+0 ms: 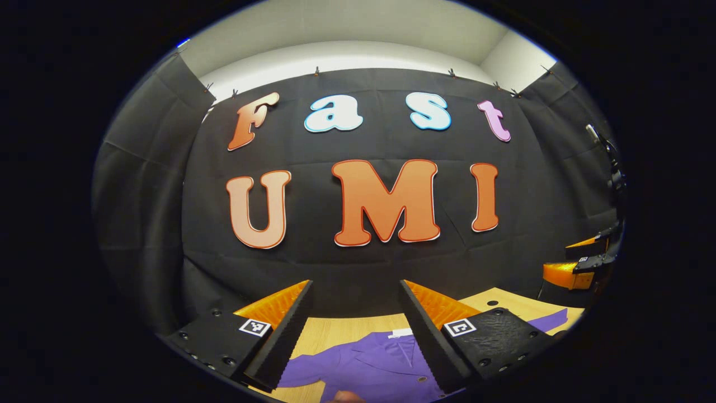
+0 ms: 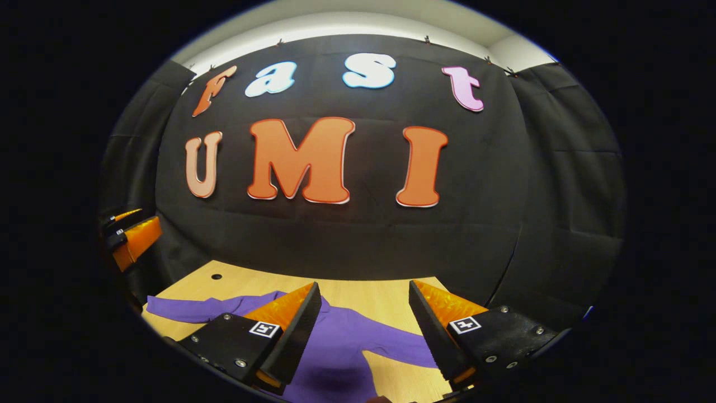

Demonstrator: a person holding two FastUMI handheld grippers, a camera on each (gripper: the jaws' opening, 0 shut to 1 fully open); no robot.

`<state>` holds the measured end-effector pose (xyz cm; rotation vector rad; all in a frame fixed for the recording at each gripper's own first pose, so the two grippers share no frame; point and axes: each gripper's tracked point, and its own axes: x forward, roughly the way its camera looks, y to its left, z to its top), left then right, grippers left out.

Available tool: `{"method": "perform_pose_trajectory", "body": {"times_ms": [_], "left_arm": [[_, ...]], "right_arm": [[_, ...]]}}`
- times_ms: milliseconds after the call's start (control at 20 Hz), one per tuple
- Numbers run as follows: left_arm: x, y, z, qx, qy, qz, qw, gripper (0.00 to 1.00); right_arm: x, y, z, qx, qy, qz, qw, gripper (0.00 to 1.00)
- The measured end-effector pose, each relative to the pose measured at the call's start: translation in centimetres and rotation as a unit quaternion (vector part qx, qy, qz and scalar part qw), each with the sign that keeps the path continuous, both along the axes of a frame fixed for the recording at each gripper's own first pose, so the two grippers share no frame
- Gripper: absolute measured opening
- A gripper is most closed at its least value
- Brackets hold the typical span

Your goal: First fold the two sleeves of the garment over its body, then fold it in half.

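Left gripper view: garment (image 1: 369,364), unreadable collar tag (image 1: 400,333).

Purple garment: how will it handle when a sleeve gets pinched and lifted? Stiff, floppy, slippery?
Likely floppy: the purple garment lies flat on the wooden table with soft creases, its sleeve trailing limply, so a lifted sleeve should drape. Probably light, as the cloth looks thin. It may slide on the smooth tabletop if dragged. Both the left gripper and right gripper are open above it.

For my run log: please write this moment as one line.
left tool open | right tool open | purple garment flat on table, sleeves unfolded
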<state>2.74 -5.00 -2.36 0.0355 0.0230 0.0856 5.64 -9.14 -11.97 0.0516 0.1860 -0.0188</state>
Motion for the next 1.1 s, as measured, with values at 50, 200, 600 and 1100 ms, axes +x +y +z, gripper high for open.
{"method": "perform_pose_trajectory", "body": {"times_ms": [50, 200, 600, 1100], "left_arm": [[0.1, -0.1, -0.1, 0.006, 0.002, 0.000, 1.000, 0.95], [0.0, -0.4, -0.4, 0.013, 0.009, -0.004, 1.000, 0.96], [-0.1, -0.2, -1.0, 0.023, 0.027, 0.014, 0.999, 0.95], [-0.6, 0.4, -1.9, 0.033, 0.057, 0.043, 0.997, 0.96]], "right_arm": [[0.2, -1.2, -1.0, -0.004, 0.010, -0.010, 1.000, 0.94], [0.3, -4.3, -3.7, -0.012, 0.041, -0.039, 0.998, 0.94], [0.1, -11.1, -13.8, 0.003, 0.177, -0.106, 0.978, 0.95], [-0.9, -17.8, -23.9, 0.082, 0.331, -0.149, 0.928, 0.95]]}}
